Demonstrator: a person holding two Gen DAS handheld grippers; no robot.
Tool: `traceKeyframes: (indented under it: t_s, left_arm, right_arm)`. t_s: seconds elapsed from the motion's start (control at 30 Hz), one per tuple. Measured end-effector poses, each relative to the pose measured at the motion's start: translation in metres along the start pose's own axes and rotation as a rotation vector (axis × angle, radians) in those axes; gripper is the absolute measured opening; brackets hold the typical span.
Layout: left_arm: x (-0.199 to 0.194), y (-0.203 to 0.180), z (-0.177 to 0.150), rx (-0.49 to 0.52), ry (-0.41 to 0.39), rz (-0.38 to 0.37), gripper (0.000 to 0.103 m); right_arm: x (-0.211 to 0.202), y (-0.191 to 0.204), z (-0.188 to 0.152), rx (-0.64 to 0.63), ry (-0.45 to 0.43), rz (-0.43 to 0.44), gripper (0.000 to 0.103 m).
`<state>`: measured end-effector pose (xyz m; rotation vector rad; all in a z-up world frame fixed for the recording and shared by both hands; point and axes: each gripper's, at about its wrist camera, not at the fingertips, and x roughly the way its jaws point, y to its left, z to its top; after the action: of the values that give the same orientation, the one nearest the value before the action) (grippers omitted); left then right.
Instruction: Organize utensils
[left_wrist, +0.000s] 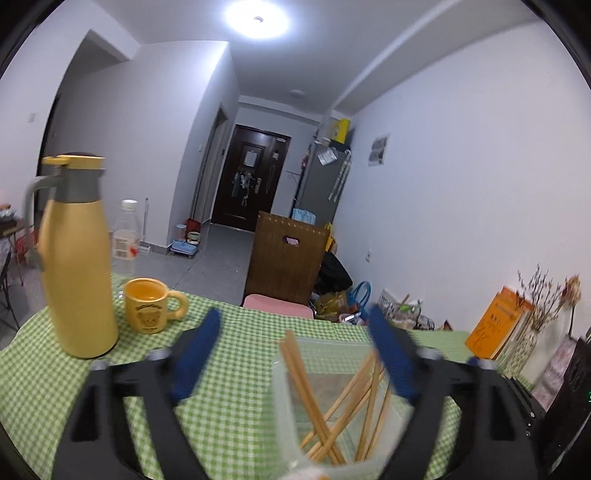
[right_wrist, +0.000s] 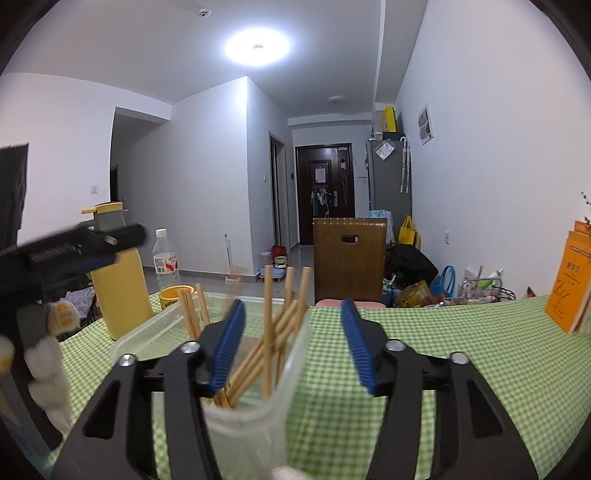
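Several wooden chopsticks (left_wrist: 343, 402) stand loosely in a clear plastic container (left_wrist: 291, 417) on the green checked tablecloth. My left gripper (left_wrist: 295, 325) is open, its blue fingers spread wide above and around the container's far side. In the right wrist view the same chopsticks (right_wrist: 273, 332) lean in the container (right_wrist: 255, 410). My right gripper (right_wrist: 293, 306) is open and empty; its left finger overlaps the container, its right finger is over bare cloth. The left gripper's body (right_wrist: 66, 251) shows at the left edge.
A yellow thermos (left_wrist: 77, 266), a yellow bear mug (left_wrist: 147, 306) and a clear bottle (left_wrist: 125, 240) stand at the left. An orange book (right_wrist: 570, 284) and dried flowers (left_wrist: 543, 310) stand at the right. A brown chair (right_wrist: 349, 258) sits beyond the table's far edge.
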<state>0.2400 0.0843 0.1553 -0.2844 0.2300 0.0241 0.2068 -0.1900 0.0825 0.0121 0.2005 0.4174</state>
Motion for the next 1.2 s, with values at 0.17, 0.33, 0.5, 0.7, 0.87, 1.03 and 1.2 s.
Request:
traceKeyframes:
  t_s: [0.17, 0.33, 0.5, 0.7, 0.87, 1.03, 1.2]
  left_arm:
    - [-0.038, 0.020, -0.003, -0.035, -0.035, 0.056, 0.096]
    - [-0.063, 0.029, -0.011, -0.037, -0.032, 0.087, 0.096]
    - [-0.085, 0.027, -0.019, -0.020, -0.035, 0.092, 0.096]
    - [-0.109, 0.017, -0.025, 0.011, -0.052, 0.088, 0.096]
    - [-0.133, 0.011, -0.031, 0.026, -0.080, 0.078, 0.096]
    - [-0.155, 0.004, -0.038, 0.056, -0.096, 0.058, 0.096]
    - [-0.180, -0.001, -0.049, 0.079, -0.106, 0.032, 0.096]
  right_arm:
    - [-0.028, 0.000, -0.003, -0.003, -0.013, -0.034, 0.095]
    - [-0.048, 0.003, -0.008, 0.001, -0.017, -0.048, 0.095]
    - [-0.065, 0.007, -0.013, 0.006, -0.013, -0.051, 0.095]
    - [-0.084, 0.011, -0.014, 0.013, -0.025, -0.054, 0.095]
    - [-0.100, 0.012, -0.014, 0.027, -0.041, -0.050, 0.095]
    - [-0.115, 0.014, -0.017, 0.022, -0.053, -0.043, 0.095]
    - [-0.137, 0.020, -0.025, 0.026, -0.068, -0.035, 0.095]
